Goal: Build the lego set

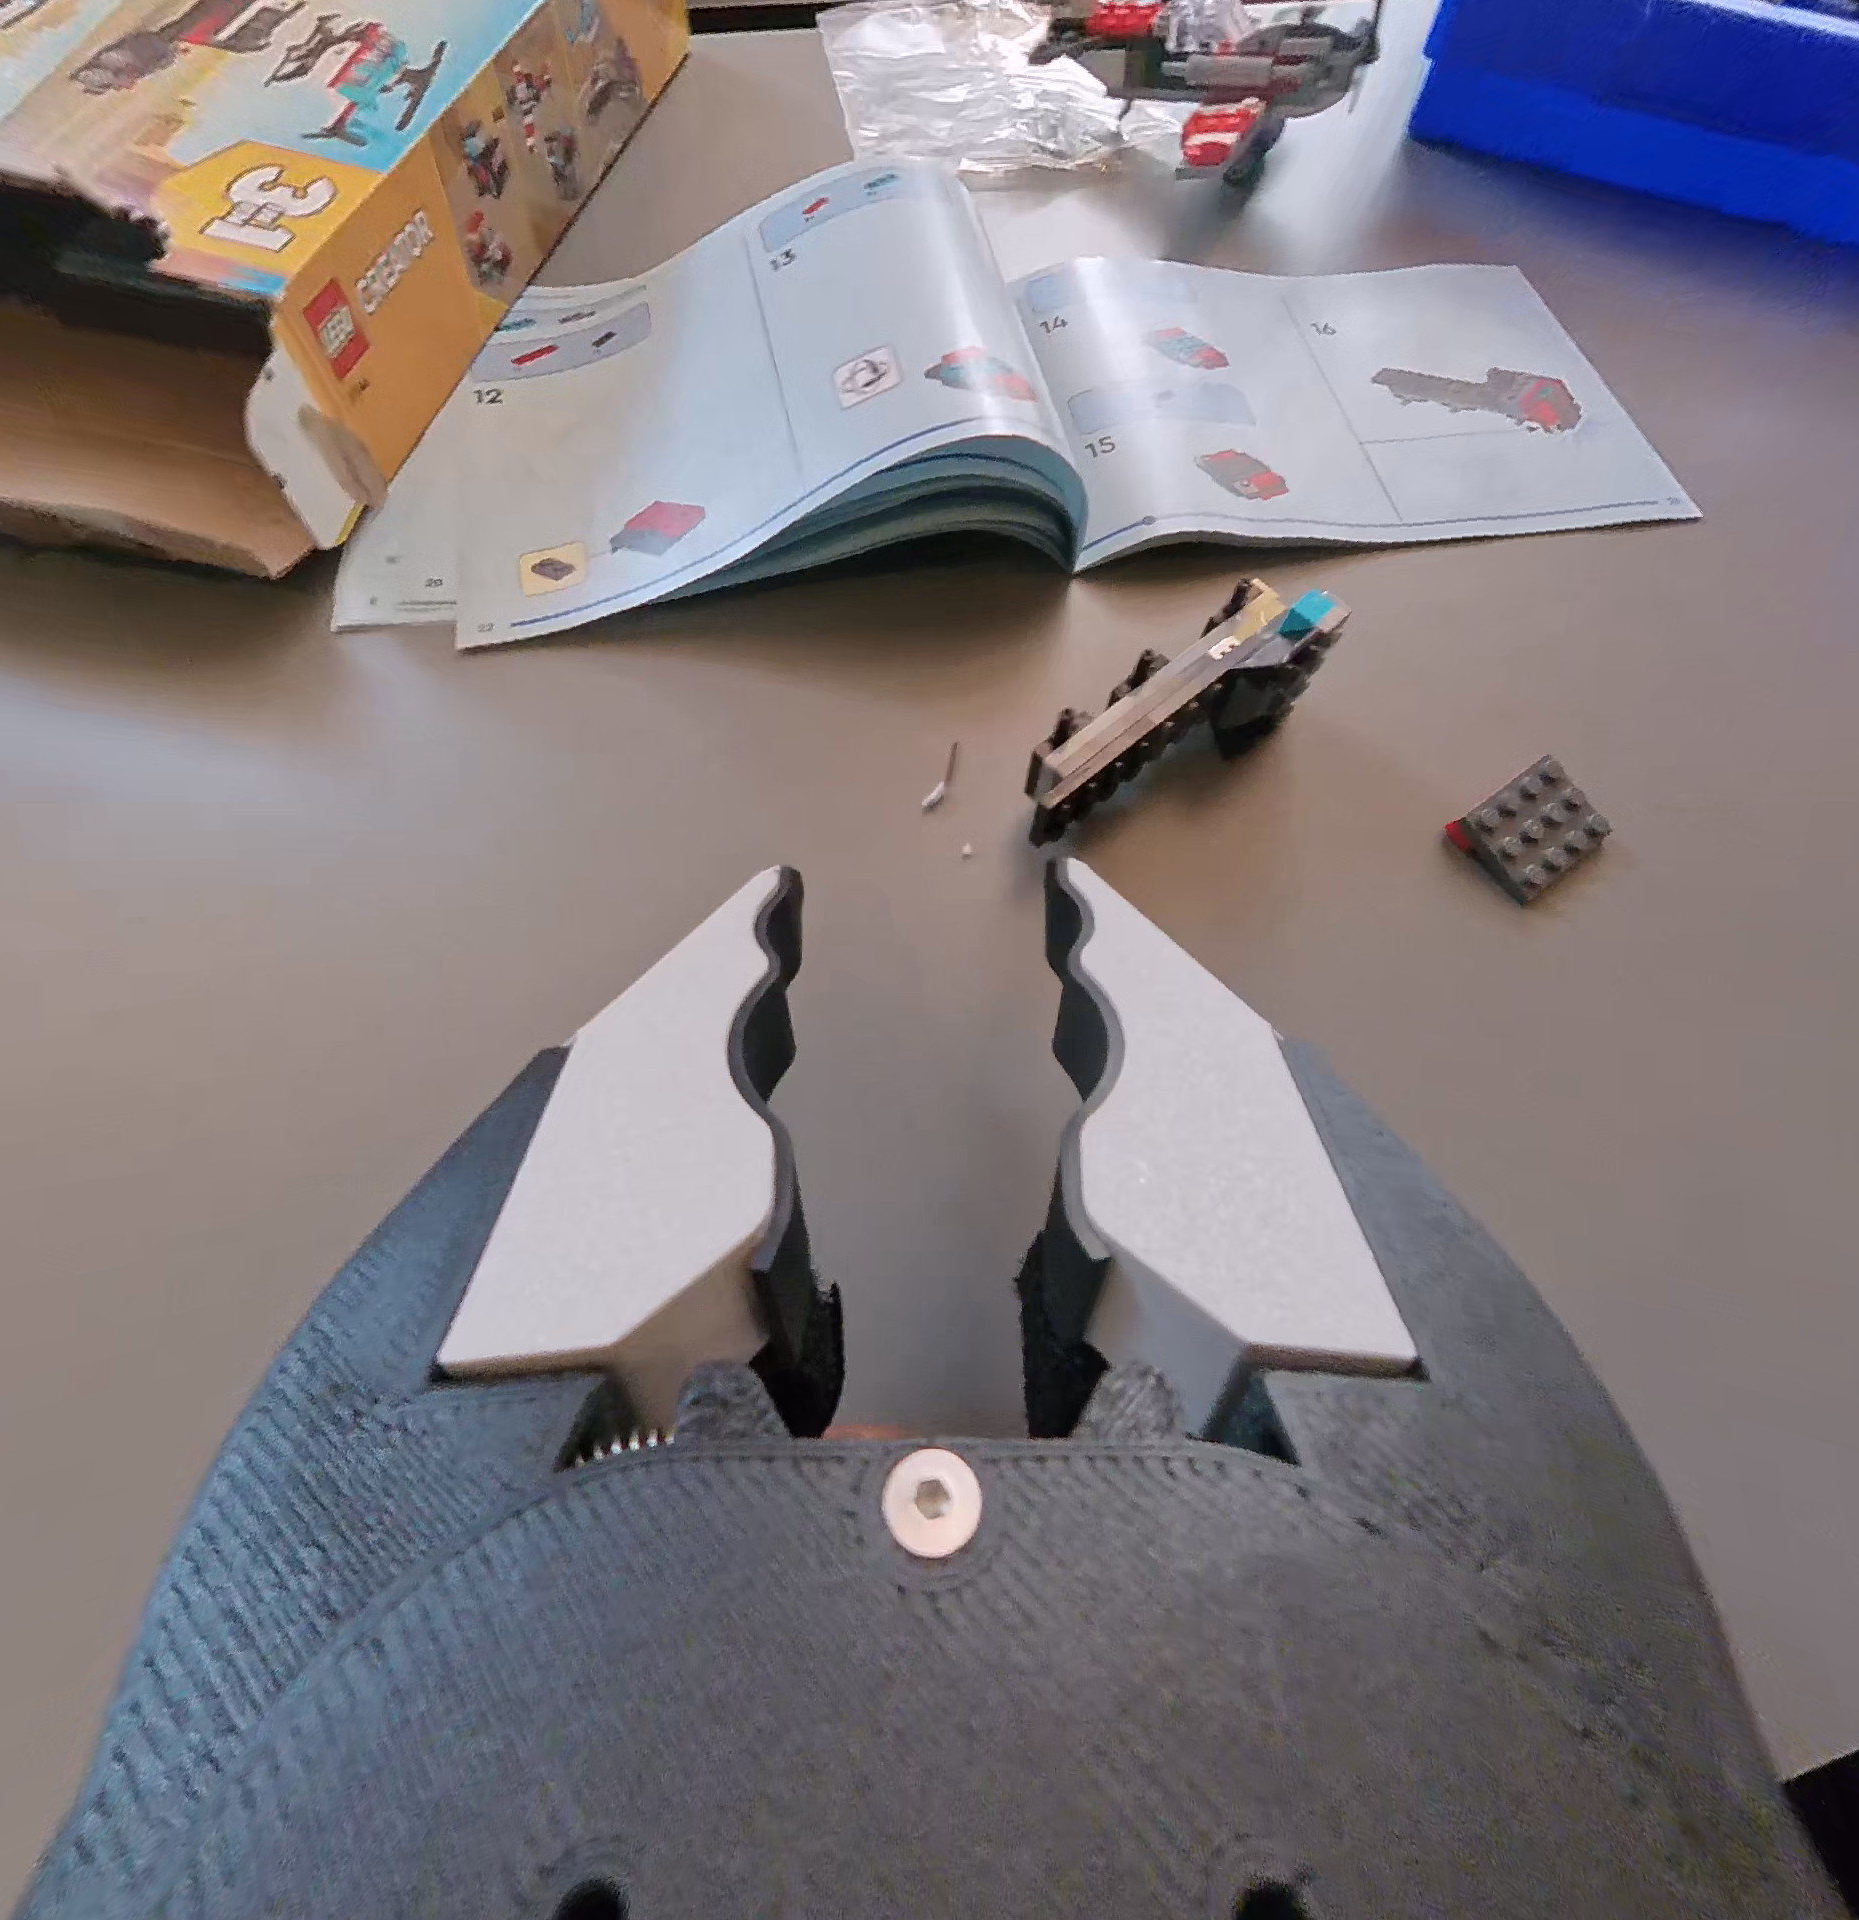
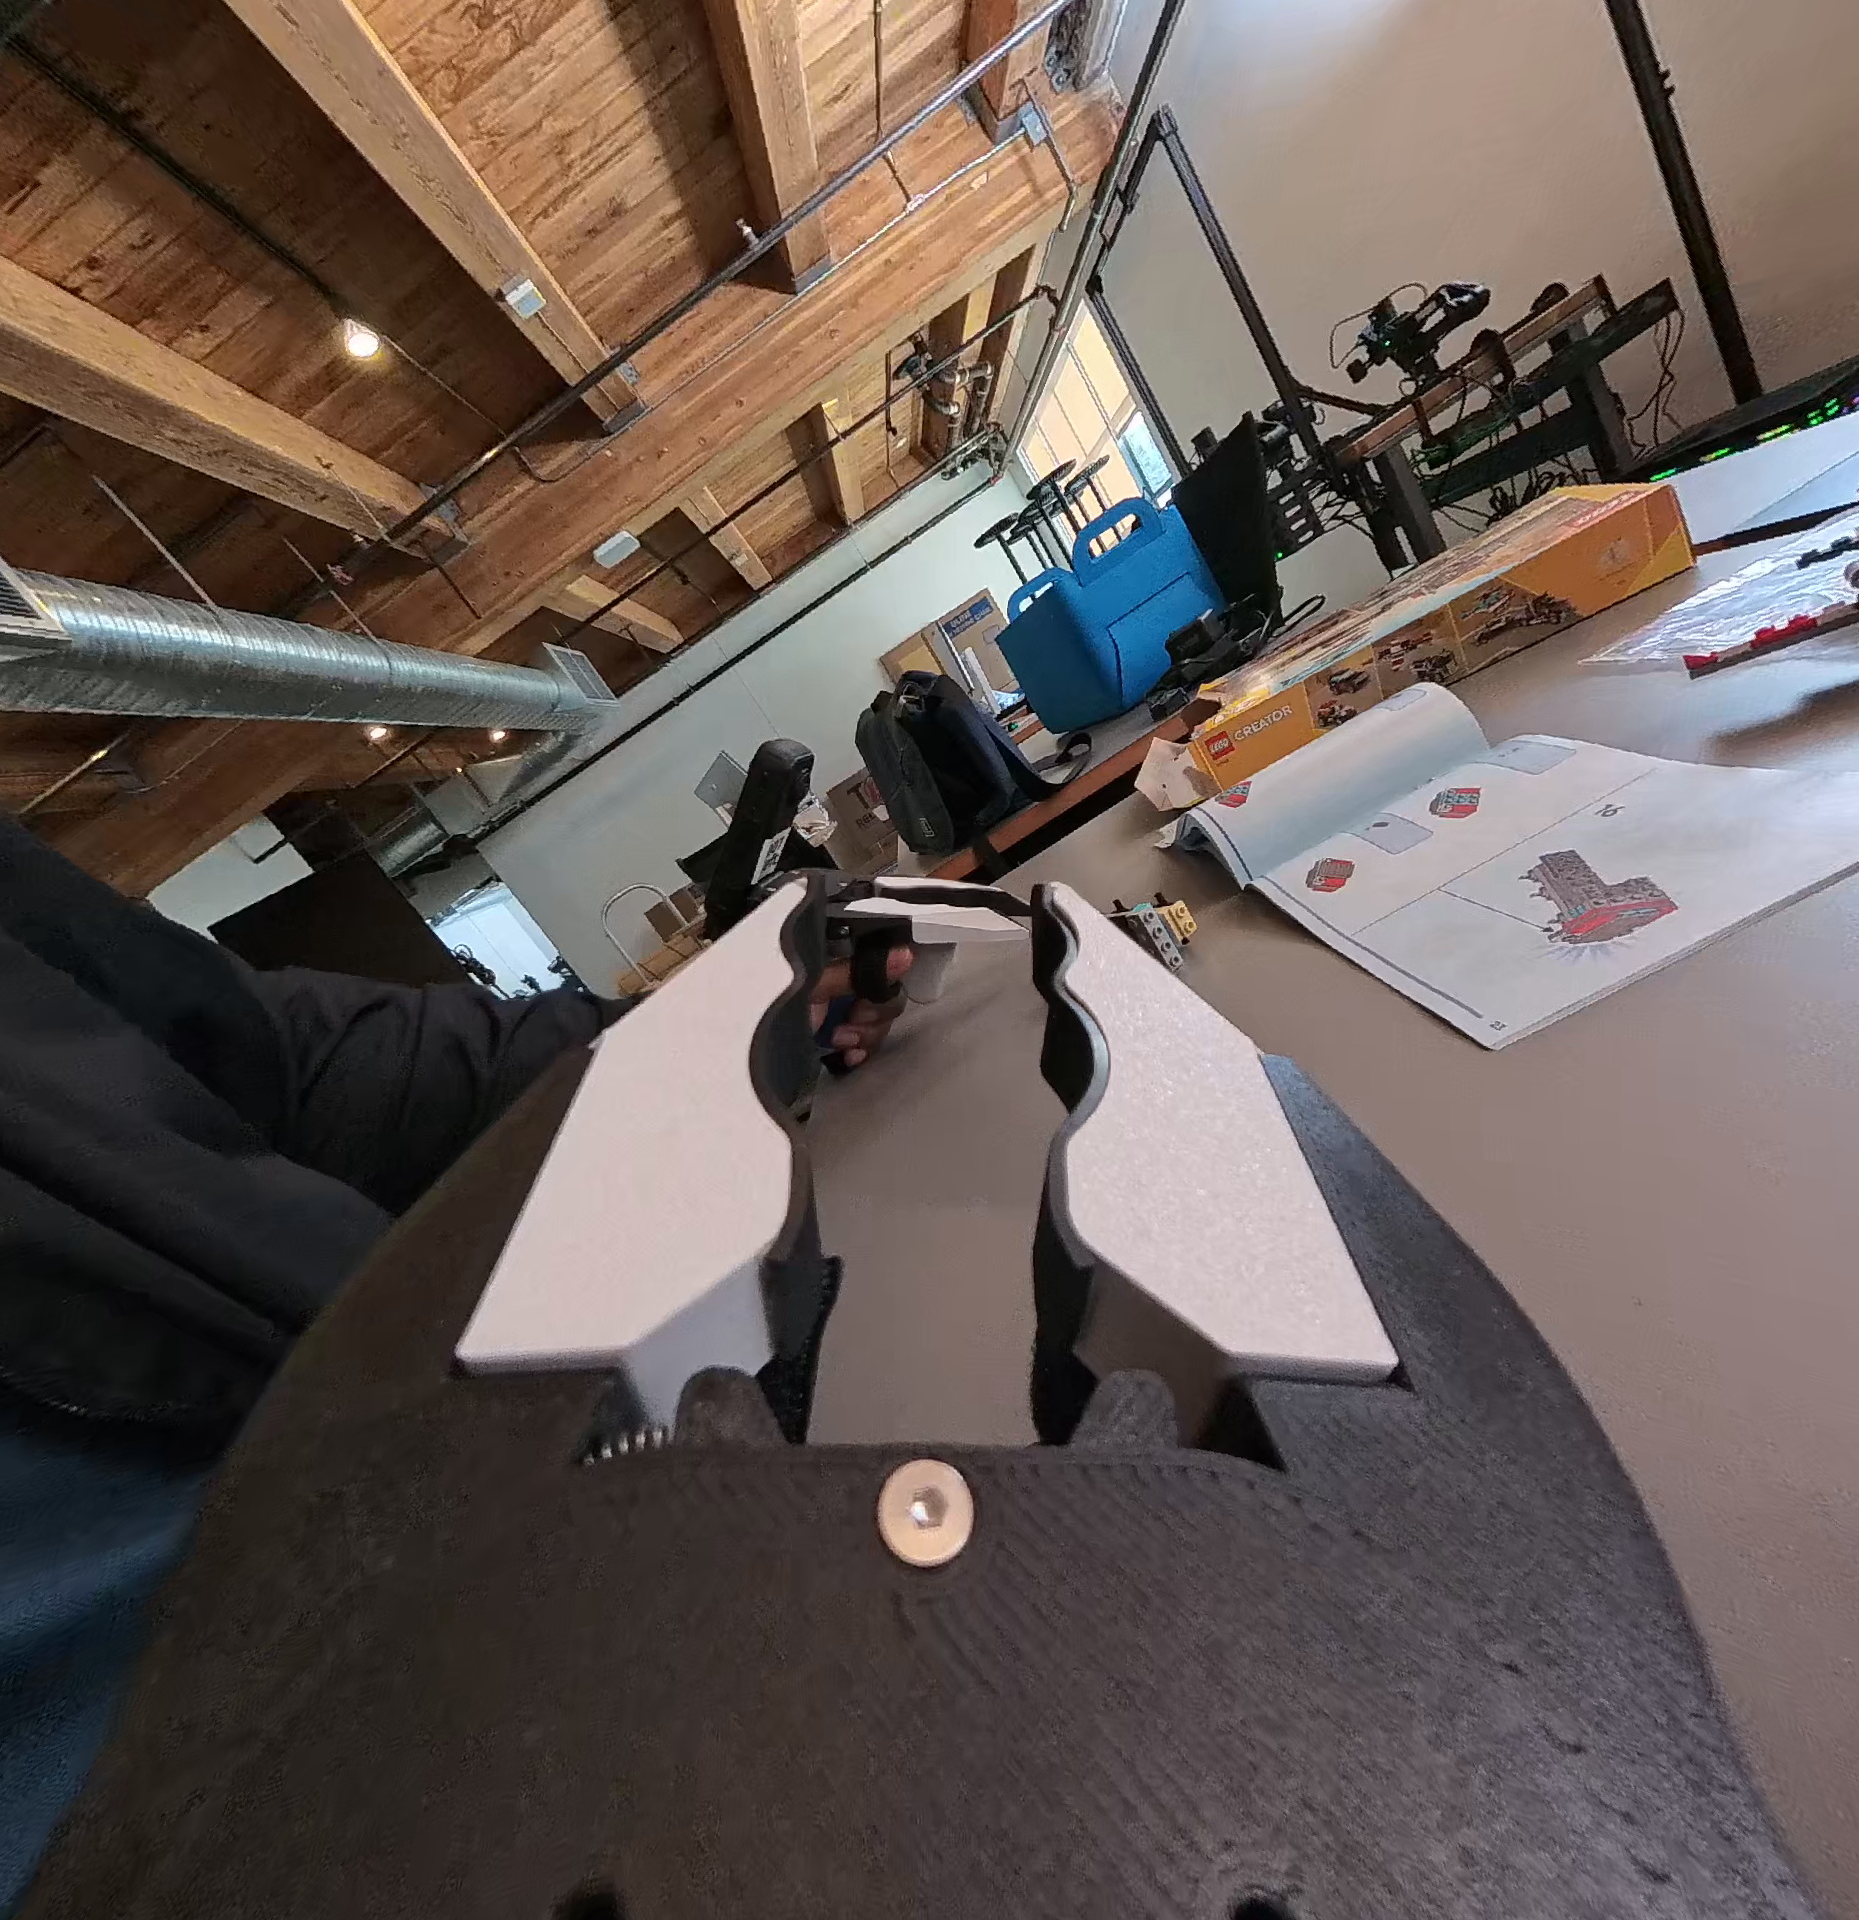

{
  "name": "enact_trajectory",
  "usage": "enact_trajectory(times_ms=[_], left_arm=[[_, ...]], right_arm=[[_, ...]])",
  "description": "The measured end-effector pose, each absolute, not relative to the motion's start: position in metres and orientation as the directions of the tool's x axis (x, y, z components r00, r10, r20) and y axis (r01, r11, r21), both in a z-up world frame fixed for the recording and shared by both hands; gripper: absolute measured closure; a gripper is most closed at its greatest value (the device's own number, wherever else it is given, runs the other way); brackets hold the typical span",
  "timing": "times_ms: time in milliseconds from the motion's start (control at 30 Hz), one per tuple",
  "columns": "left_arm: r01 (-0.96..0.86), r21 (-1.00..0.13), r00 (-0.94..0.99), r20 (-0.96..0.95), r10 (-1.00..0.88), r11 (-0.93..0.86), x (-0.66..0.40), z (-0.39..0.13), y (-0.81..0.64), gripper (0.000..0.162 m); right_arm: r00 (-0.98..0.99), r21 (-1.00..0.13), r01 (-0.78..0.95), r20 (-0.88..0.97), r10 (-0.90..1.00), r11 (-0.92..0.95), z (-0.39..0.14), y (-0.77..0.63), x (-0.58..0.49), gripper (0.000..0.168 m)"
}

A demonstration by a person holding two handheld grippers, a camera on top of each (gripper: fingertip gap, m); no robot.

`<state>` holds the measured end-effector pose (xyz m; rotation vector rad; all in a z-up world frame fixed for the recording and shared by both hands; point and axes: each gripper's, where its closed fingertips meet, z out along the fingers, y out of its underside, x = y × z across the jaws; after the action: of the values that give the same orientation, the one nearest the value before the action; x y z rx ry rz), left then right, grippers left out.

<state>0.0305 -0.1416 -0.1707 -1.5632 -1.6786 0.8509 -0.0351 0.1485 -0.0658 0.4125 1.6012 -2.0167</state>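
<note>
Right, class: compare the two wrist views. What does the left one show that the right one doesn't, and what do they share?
Only the left view shows the small dark studded plate, the blue bin and the left claw open from above.

Only the right view shows the wooden ceiling, the blue bag and the right claw, open.

Both show the open instruction booklet, the yellow box, the long dark lego piece and the table.

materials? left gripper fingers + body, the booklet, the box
Left gripper fingers: likely plastic, matte pale grey tops, black wavy inner faces. Body: black, ridged layer lines, looks 3D-printed. Booklet: glossy paper, glare on curled pages. Box: printed cardboard, torn flap shows a brown raw inside.
</note>
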Motion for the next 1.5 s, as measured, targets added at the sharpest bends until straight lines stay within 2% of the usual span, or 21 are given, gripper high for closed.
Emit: enact_trajectory(times_ms=[100, 233, 333, 467, 600, 700, 867, 1033, 1400, 1500], left_arm=[[0.517, -0.856, 0.066, 0.017, 0.998, -0.02, 0.006, -0.152, -0.112, 0.113], [0.385, -0.903, 0.412, -0.017, 0.911, -0.19, -0.077, -0.062, 0.005, 0.112], [0.301, -0.872, 0.69, -0.081, 0.72, -0.386, -0.13, 0.0, 0.133, 0.113], [0.176, -0.768, 0.921, -0.093, 0.378, -0.616, -0.155, 0.027, 0.312, 0.113], [0.002, -0.643, 0.993, -0.09, 0.078, -0.766, -0.154, -0.003, 0.458, 0.115], [-0.046, -0.556, 0.999, -0.05, -0.022, -0.83, -0.158, -0.045, 0.536, 0.122], [-0.006, -0.434, 1.0, 0.022, -0.017, -0.901, -0.172, -0.115, 0.605, 0.13], [0.012, -0.357, 0.998, 0.065, -0.012, -0.934, -0.179, -0.159, 0.627, 0.134], [-0.073, -0.269, 0.994, 0.06, -0.092, -0.96, -0.179, -0.192, 0.633, 0.135], [-0.09, -0.279, 0.994, 0.028, -0.102, -0.956, -0.181, -0.193, 0.636, 0.145]], right_arm=[[-0.806, -0.798, 0.584, -0.548, -0.225, -0.15, -0.066, 0.148, -0.035, 0.129], [-0.81, -0.806, 0.577, -0.544, -0.22, -0.13, -0.068, 0.146, -0.032, 0.129], [-0.827, -0.828, 0.552, -0.531, -0.184, -0.094, -0.074, 0.14, -0.03, 0.129], [-0.859, -0.864, 0.503, -0.497, -0.12, -0.026, -0.085, 0.13, -0.025, 0.129], [-0.861, -0.864, 0.504, -0.502, -0.087, 0.002, -0.09, 0.129, -0.025, 0.129], [-0.853, -0.858, 0.514, -0.513, -0.094, 0.014, -0.091, 0.13, -0.025, 0.129], [-0.841, -0.853, 0.52, -0.521, -0.144, 0.051, -0.092, 0.137, -0.019, 0.128], [-0.83, -0.837, 0.547, -0.542, -0.132, 0.003, -0.088, 0.157, -0.038, 0.129], [-0.81, -0.814, 0.581, -0.575, -0.118, -0.021, -0.088, 0.167, -0.056, 0.129], [-0.805, -0.809, 0.587, -0.58, -0.12, -0.027, -0.087, 0.168, -0.057, 0.129]])
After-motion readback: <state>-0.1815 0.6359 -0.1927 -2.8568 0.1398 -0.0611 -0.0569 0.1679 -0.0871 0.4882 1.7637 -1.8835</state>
